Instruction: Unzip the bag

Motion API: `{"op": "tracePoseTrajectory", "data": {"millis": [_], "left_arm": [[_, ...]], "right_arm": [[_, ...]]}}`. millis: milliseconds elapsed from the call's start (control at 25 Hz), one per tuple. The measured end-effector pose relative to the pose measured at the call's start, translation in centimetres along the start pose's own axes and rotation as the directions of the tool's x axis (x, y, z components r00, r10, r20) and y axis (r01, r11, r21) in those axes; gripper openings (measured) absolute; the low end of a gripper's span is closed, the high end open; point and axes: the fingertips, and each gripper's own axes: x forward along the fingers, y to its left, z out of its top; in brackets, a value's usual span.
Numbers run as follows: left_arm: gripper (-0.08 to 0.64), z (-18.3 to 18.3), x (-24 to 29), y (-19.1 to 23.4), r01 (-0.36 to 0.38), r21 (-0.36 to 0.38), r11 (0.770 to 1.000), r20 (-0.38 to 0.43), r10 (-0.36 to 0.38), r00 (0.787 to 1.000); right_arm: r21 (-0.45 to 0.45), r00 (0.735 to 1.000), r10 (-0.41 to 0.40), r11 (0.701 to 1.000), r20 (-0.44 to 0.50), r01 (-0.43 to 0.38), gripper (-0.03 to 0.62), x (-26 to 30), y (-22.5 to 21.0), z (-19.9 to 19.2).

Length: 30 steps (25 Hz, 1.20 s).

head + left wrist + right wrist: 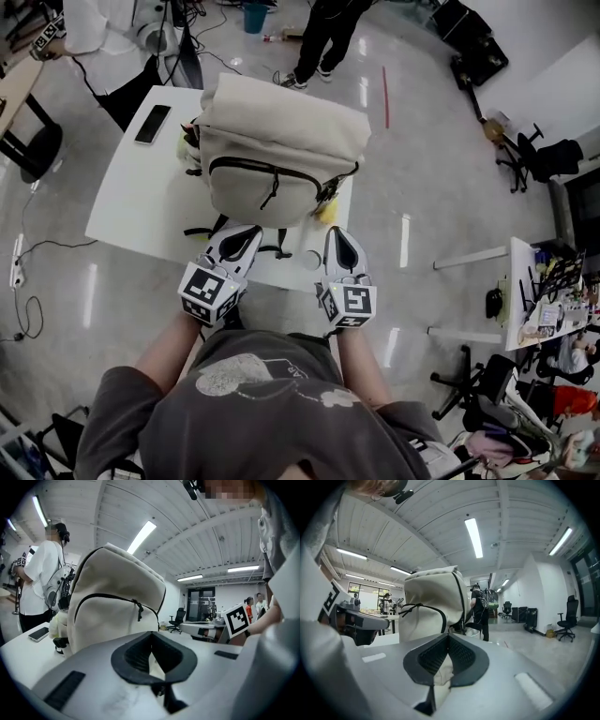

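A cream backpack (277, 141) stands upright on the white table (122, 202). A black zipper arcs across its front pocket, with the pull (273, 192) hanging at the middle. My left gripper (246, 231) and right gripper (339, 234) hover side by side at the table's front edge, just short of the bag's base. Both are shut with nothing between the pads. In the left gripper view the bag (112, 606) rises beyond the closed left gripper (151, 635), apart from it. The right gripper view shows the same bag (429, 606) behind the closed right gripper (449, 638).
A black phone (153, 123) lies at the table's far left. A pale plush toy (190, 150) hangs at the bag's left side and a yellow object (327, 212) at its right. Black straps (202, 231) trail by the left gripper. People stand beyond the table.
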Motion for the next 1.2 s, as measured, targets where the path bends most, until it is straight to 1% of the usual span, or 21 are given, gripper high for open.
{"op": "tracePoseTrajectory", "data": {"millis": [80, 160, 280, 360, 400, 520, 600, 680, 760, 880, 1040, 1120, 1200], "left_arm": [[0.006, -0.1, -0.2, -1.4, -0.037, 0.012, 0.999, -0.005, 0.037, 0.999], [0.006, 0.0, -0.4, -2.9, -0.09, 0.015, 0.996, -0.002, 0.09, 0.996], [0.006, 0.1, -0.8, -5.9, -0.175, 0.002, 0.985, 0.01, 0.175, 0.984], [0.006, 0.0, -1.0, -8.3, -0.219, 0.004, 0.976, 0.012, 0.219, 0.976], [0.006, 0.0, -1.1, -9.6, -0.236, 0.008, 0.972, 0.01, 0.236, 0.972], [0.006, -0.4, -2.0, -14.3, -0.275, 0.01, 0.961, 0.008, 0.275, 0.961], [0.006, -1.0, -3.0, -16.9, -0.312, -0.001, 0.95, 0.004, 0.312, 0.95], [0.006, -1.9, -4.3, -19.1, -0.357, -0.027, 0.934, -0.012, 0.357, 0.934], [0.006, -2.9, -5.6, -21.1, -0.392, -0.048, 0.919, -0.034, 0.391, 0.92], [0.006, -3.7, -7.4, -23.7, -0.422, -0.054, 0.905, -0.057, 0.42, 0.906], [0.006, -4.2, -9.8, -25.4, -0.454, -0.079, 0.887, -0.055, 0.451, 0.891], [0.006, -4.8, -10.6, -26.3, -0.457, -0.096, 0.884, -0.057, 0.453, 0.89], [0.006, -5.5, -11.3, -27.8, -0.446, -0.099, 0.889, -0.063, 0.442, 0.895]], "right_arm": [[-0.005, 0.999, 0.044, 0.999, 0.008, -0.044, 0.0, -1.2, -0.7, 0.1], [-0.004, 0.995, 0.1, 0.995, 0.02, -0.1, 0.0, -2.9, -1.6, 0.5], [-0.022, 0.984, 0.178, 0.984, 0.022, -0.177, -0.002, -6.3, -3.0, 0.6], [-0.038, 0.979, 0.202, 0.979, 0.001, -0.202, -0.002, -8.2, -4.5, 0.1], [-0.029, 0.979, 0.202, 0.979, -0.012, -0.202, -0.002, -9.1, -5.4, -0.4], [0.032, 0.975, 0.219, 0.975, -0.043, -0.218, -0.002, -12.0, -7.8, -2.1], [0.046, 0.963, 0.263, 0.964, -0.064, -0.261, -0.002, -13.8, -8.1, -3.4], [0.06, 0.946, 0.314, 0.949, -0.086, -0.309, -0.002, -15.6, -7.8, -4.7], [0.067, 0.927, 0.362, 0.932, -0.095, -0.357, -0.002, -17.5, -7.3, -5.0], [0.049, 0.905, 0.417, 0.909, -0.084, -0.414, -0.002, -19.8, -6.6, -4.1], [0.044, 0.902, 0.43, 0.903, -0.047, -0.428, -0.002, -22.0, -5.8, -2.5], [0.041, 0.901, 0.433, 0.901, -0.037, -0.431, -0.002, -23.2, -5.3, -2.3], [0.027, 0.899, 0.437, 0.9, -0.044, -0.436, -0.002, -24.8, -4.7, -2.7]]}}
